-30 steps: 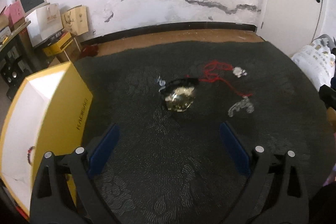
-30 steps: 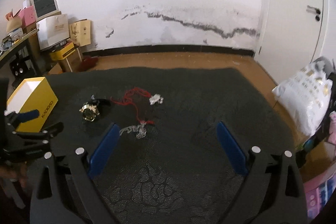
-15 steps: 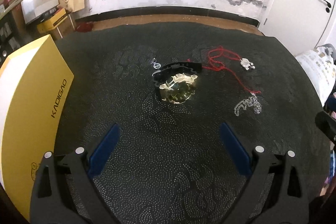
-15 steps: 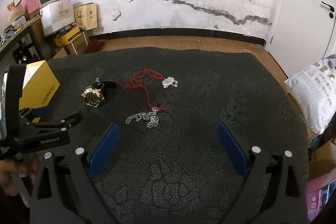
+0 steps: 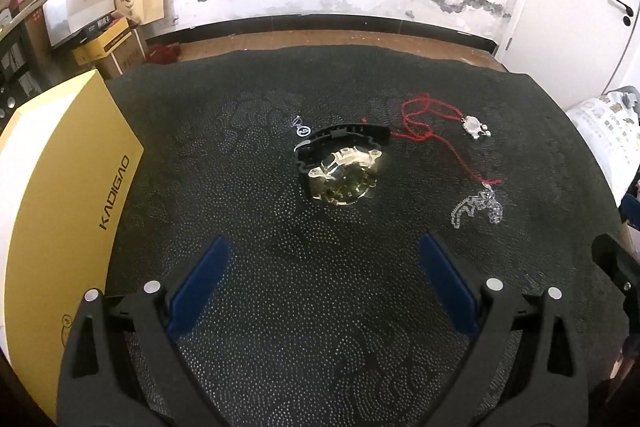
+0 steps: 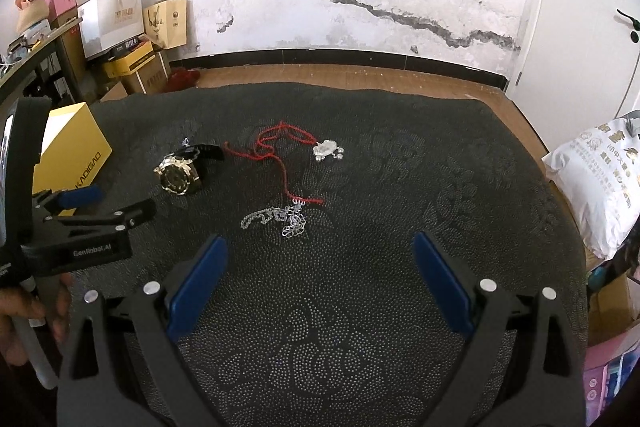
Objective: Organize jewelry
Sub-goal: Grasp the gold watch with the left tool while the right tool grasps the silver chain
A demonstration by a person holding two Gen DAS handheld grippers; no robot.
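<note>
A gold watch with a black strap (image 5: pixel 342 173) lies on the dark cloth, also in the right wrist view (image 6: pixel 180 173). A small silver ring piece (image 5: pixel 301 131) lies just behind it. A red cord necklace with a white pendant (image 5: pixel 474 126) and a silver chain (image 5: pixel 478 207) lie to its right; the chain (image 6: pixel 280 221) is ahead of my right gripper. My left gripper (image 5: pixel 322 255) is open and empty, just short of the watch. My right gripper (image 6: pixel 320 255) is open and empty. The yellow box (image 5: pixel 60 211) stands at the left.
The dark patterned cloth (image 5: pixel 320 327) covers the table. Paper bags and cartons (image 6: pixel 128 39) are stacked at the back left by the wall. A white sack (image 6: pixel 596 179) lies off the right edge. The left gripper (image 6: pixel 80 227) shows at left in the right wrist view.
Both grippers have moved forward and lower toward the jewelry; the watch and the chain appear nearer. Both stay open. The jewelry has not moved.
</note>
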